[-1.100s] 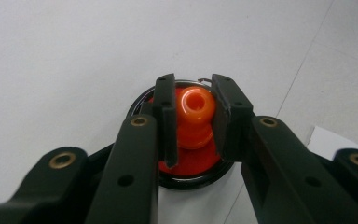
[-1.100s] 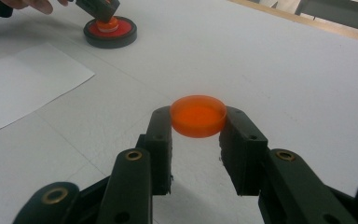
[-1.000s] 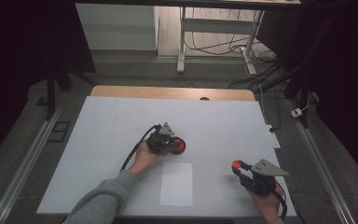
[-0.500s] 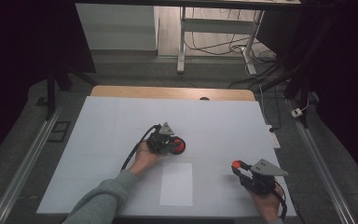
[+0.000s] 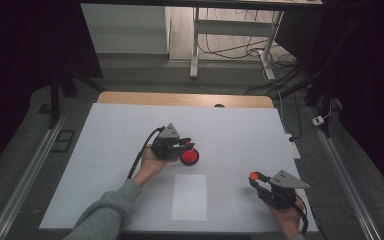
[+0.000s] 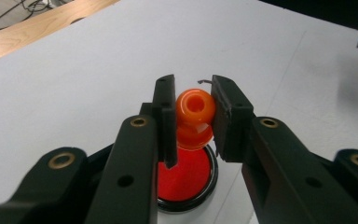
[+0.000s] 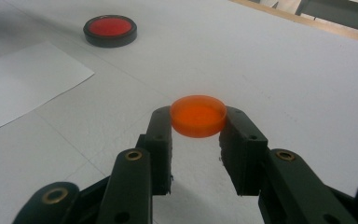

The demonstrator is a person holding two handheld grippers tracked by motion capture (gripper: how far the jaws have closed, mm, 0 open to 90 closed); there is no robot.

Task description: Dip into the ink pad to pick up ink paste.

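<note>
Left tool point(image 6: 193, 119) is seen clenched on a small orange bead-like piece point(image 6: 195, 108) with a hole in its face, held just above a red disc in a black rim point(image 6: 186, 175) that lies on the white counter point(image 5: 115, 130); in the high view that tool point(image 5: 189, 146) sits near the counter's middle w/ the disc point(image 5: 189, 156) right under its tips. Right tool point(image 7: 198, 122) is seen grasping a flat orange cap point(image 7: 198, 115) by its edges, lifted off the counter, near the front right corner in the high view point(image 5: 254, 179), well apart from the disc. A white paper sheet point(image 5: 189, 197) lies between the two hands, closer to the front edge. Risks, as judged from here: the bead is round and only pinched at its sides, so it could be squeezed out and rolled away if pressure is eased or the piece is pushed down off-centre onto the disc. The disc isn't pinned by anything, so it may be shoved sideways on the smooth counter by a slanted push. The cap is gripped on a thin rim; a small tilt and it could be flipped out or dropped, esp. if carried across quickly. Whether the bead rests on the disc or hangs just clear can't be told. Cables could also be snagged as the hands are brought together.
</note>
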